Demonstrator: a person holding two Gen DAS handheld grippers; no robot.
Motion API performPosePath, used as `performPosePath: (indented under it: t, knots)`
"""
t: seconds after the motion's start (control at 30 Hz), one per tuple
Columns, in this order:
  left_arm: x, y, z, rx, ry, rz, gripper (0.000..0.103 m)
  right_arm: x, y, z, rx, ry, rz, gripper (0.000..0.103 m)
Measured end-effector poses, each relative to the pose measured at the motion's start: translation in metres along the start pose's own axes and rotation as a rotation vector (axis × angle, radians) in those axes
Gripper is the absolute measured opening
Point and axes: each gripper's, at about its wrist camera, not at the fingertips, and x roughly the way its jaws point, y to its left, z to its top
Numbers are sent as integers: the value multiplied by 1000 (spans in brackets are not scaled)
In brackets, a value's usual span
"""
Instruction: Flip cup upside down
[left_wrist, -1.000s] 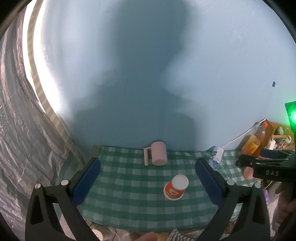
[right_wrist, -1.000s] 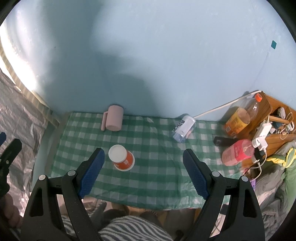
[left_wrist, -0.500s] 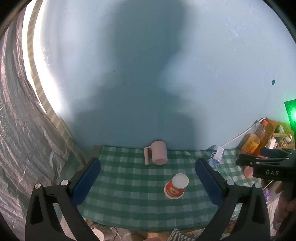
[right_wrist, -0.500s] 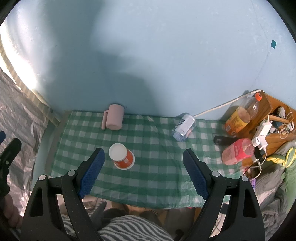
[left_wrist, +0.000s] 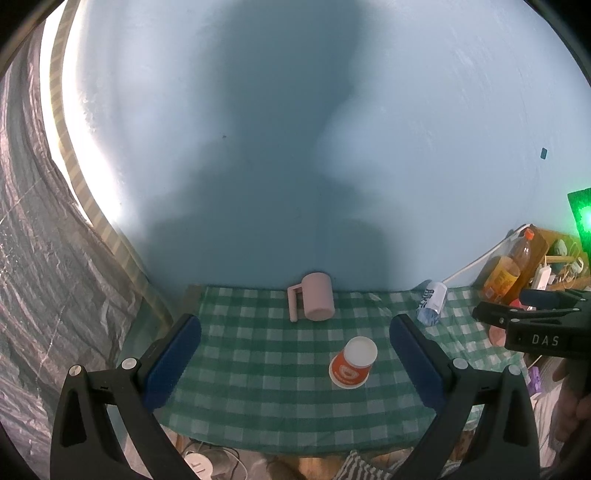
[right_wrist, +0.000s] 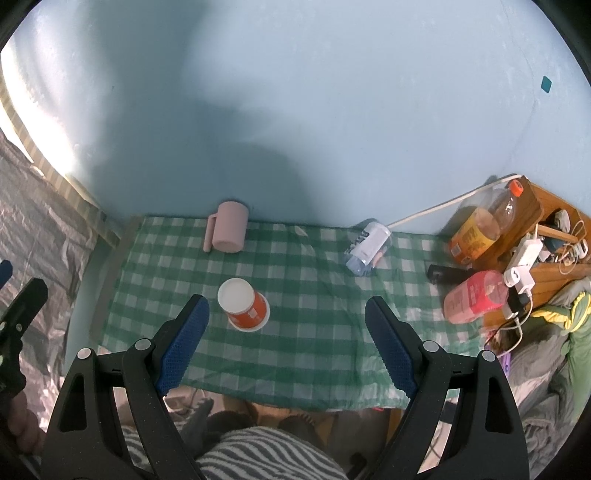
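An orange paper cup stands upside down on the green checked tablecloth, white base up; it also shows in the right wrist view. A pink mug stands mouth down at the back near the wall, handle to the left; it also shows in the right wrist view. My left gripper is open and empty, held back from the table's front edge. My right gripper is open and empty above the front edge, the orange cup just beyond its left finger.
A small clear bottle lies on its side at the back right. An orange drink bottle, a pink bottle, a wooden box with chargers and bedding sit to the right. Blue wall behind. Silver sheet to the left.
Both grippers have drifted slightly back from the table. The cups have not moved.
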Motion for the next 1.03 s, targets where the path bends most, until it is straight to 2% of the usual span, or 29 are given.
performPosePath:
  t: [1.03]
  knots:
    - [-6, 7, -4, -1, 11, 1, 103, -1, 0, -2, 2, 4, 0, 87]
